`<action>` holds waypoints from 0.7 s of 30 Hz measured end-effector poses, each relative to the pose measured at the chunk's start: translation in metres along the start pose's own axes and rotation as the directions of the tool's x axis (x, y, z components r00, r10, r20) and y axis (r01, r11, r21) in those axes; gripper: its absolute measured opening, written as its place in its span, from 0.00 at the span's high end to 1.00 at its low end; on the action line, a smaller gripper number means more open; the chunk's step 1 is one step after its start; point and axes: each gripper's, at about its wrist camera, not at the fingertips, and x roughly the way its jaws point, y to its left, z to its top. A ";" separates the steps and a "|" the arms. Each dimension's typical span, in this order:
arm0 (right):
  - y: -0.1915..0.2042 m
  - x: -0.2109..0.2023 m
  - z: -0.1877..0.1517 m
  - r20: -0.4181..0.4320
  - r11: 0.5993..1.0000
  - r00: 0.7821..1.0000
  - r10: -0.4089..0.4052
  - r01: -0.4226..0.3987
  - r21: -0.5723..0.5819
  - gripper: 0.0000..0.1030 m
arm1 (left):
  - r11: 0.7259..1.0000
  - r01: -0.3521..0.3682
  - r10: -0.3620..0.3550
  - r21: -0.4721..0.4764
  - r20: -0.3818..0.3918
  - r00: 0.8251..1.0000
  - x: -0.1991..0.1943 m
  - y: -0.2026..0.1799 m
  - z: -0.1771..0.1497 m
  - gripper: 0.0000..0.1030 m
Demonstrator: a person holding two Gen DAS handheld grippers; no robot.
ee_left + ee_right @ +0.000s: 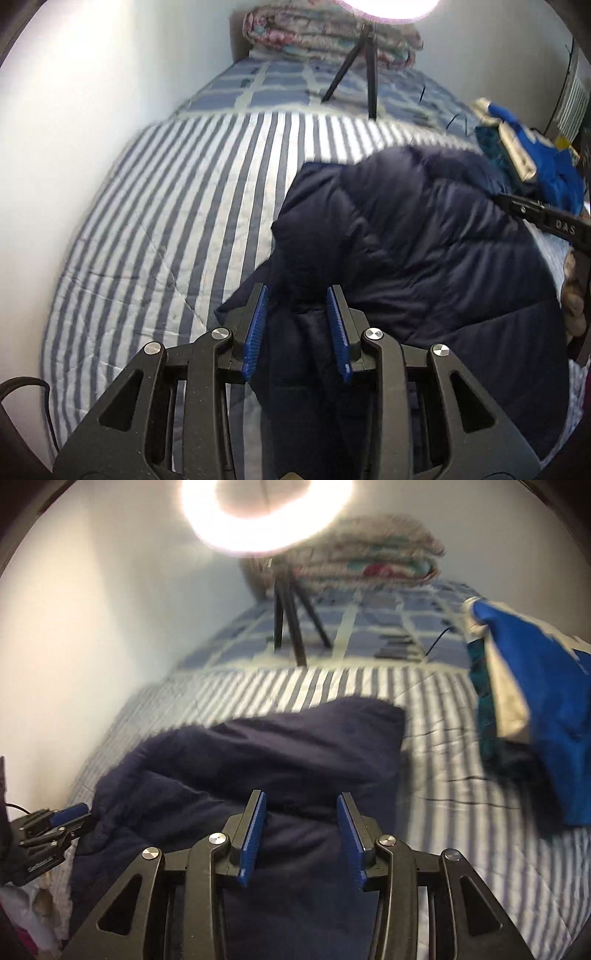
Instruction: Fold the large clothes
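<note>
The navy jacket (pixel 424 258) runs off the lower edge in both views; the right-wrist view is motion-blurred.

Only readable bit I can spot: white letters "DAS" printed on the black arm of the right gripper (pixel 546 218), where it pokes in at the right edge of the left wrist view. In the right wrist view, the left gripper (pixel 51 830) has some white lettering on its black body too, but it's way too blurry and small to read.

a bedroom: striped bedspread (pixel 166 221), folded quilt (pixel 369 561) by the wall.
</note>
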 end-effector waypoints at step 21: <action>-0.077 -0.089 -0.083 0.009 0.955 0.972 0.236 -0.233 0.183 0.10 | 0.693 0.508 -0.593 -0.512 -0.004 0.805 -0.009 0.124 -0.020 0.26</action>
